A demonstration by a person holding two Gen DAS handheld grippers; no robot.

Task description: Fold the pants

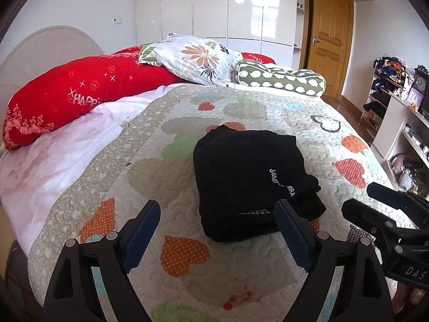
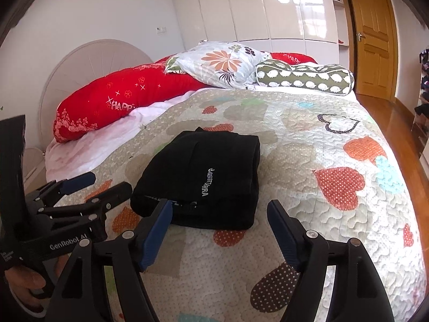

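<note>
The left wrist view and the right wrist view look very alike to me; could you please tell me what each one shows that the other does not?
Only the left wrist view shows the cluttered shelves with a clock at the right. Only the right wrist view shows the hand gripping the left gripper and the "GenRobot.AI" lettering on it. Both show the folded black pants on the heart-patterned quilt, the red pillow, the wooden door, and both open, empty grippers, including the right gripper.

Bright daylight, window glare on the glossy wardrobe doors (image 1: 257, 8) far ahead of both grippers, soft shadows on the quilt (image 2: 308, 145), sharp centre, strong fisheye bending, dark vignetted corners
</note>
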